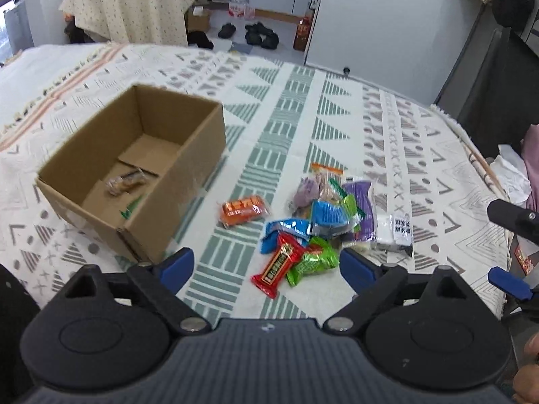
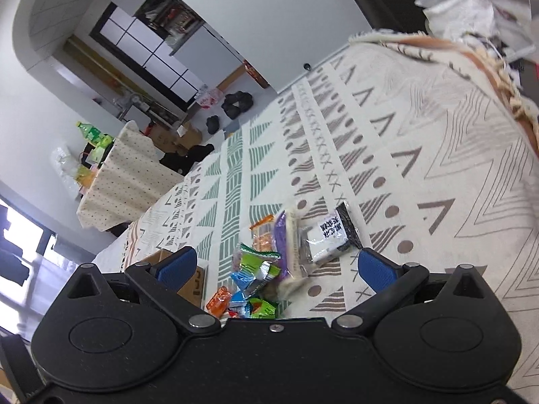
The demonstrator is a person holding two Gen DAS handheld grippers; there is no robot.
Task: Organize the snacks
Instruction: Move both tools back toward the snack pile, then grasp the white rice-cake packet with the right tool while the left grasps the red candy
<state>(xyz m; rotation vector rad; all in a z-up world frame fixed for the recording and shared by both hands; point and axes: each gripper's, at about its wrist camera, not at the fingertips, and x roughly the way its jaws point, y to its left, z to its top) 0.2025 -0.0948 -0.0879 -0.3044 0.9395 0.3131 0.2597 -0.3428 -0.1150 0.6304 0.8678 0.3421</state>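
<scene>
Patterned cloth (image 1: 286,107) covers the bench, where a cardboard box (image 1: 134,175) at ten o'clock holds one clear-wrapped snack (image 1: 126,181). Loose snack packets (image 1: 313,222) lie heaped at two o'clock. Both the left tool (image 1: 266,266) and right tool (image 2: 276,266) hover spread wide, gripping nothing.

patterned cloth (image 1: 296,107), black shoes (image 1: 261,35), perhaps bottles (image 2: 88,132)

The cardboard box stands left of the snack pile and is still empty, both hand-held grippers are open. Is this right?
Not quite: the cardboard box is not empty. The left wrist view shows one clear-wrapped snack on its floor. The rest holds: it stands left of the snack pile, and both hand-held grippers are open.
</scene>
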